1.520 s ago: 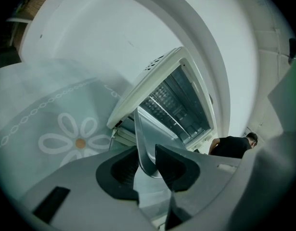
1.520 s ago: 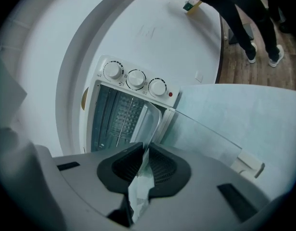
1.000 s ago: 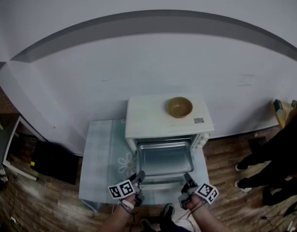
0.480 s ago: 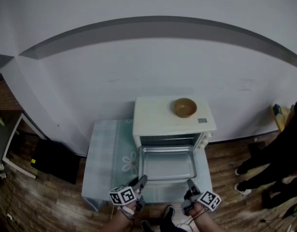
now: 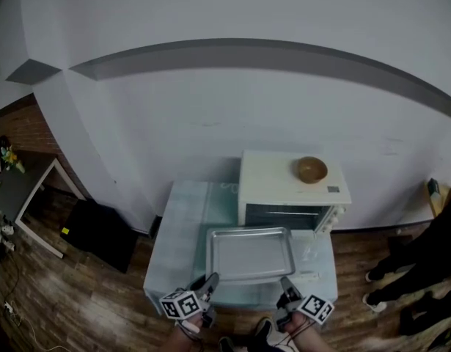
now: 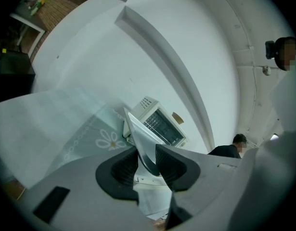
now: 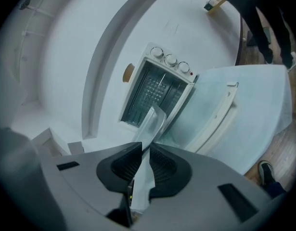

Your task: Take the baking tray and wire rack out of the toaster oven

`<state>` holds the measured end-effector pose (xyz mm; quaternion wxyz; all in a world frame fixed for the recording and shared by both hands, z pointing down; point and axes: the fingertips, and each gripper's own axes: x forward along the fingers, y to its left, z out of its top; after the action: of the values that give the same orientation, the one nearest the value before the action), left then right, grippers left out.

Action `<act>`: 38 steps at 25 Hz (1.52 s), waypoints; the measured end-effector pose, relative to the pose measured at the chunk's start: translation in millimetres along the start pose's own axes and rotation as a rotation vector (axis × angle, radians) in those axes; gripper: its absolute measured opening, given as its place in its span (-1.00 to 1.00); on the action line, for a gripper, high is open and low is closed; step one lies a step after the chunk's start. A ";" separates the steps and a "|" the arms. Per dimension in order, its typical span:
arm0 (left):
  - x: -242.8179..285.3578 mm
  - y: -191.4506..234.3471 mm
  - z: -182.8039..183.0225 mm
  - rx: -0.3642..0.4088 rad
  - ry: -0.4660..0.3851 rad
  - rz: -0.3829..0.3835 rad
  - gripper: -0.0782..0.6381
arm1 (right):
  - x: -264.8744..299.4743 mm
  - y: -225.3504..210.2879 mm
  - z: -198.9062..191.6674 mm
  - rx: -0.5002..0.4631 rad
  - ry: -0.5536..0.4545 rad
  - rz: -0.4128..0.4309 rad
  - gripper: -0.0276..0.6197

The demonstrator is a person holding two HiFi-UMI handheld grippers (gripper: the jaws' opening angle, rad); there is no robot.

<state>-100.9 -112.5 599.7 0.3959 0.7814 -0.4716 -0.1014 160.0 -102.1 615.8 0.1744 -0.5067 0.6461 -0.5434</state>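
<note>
Nothing legible; the small label [image 5: 333,189] on the toaster oven [image 5: 280,182] seems blurred.

Bystander [image 5: 429,251] cut off by right edge, toaster oven [image 5: 292,188] cavity dark, wire rack [image 7: 155,91] inside blurred

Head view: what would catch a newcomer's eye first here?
The shiny baking tray, held over the table by its near edge, the left gripper and right gripper each clamped near a corner. Behind it stands the white toaster oven, door open, with a wooden bowl on top.
</note>
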 end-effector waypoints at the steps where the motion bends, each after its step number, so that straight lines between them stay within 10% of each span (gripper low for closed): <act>1: -12.9 5.0 5.4 0.002 -0.015 0.011 -0.46 | 3.6 7.3 -10.5 -0.003 0.017 0.013 -0.74; 16: -164.8 95.0 49.1 -0.001 -0.195 0.187 -0.46 | 67.9 90.1 -151.9 -0.107 0.257 0.168 -0.74; 38: -155.5 213.4 45.6 -0.080 -0.107 0.265 -0.45 | 158.5 60.8 -217.2 -0.195 0.390 0.103 -0.73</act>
<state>-348.4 -60.9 688.3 0.4109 0.6894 -0.5866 -0.1083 -104.4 -128.2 689.6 0.0239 -0.3729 0.7421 -0.5565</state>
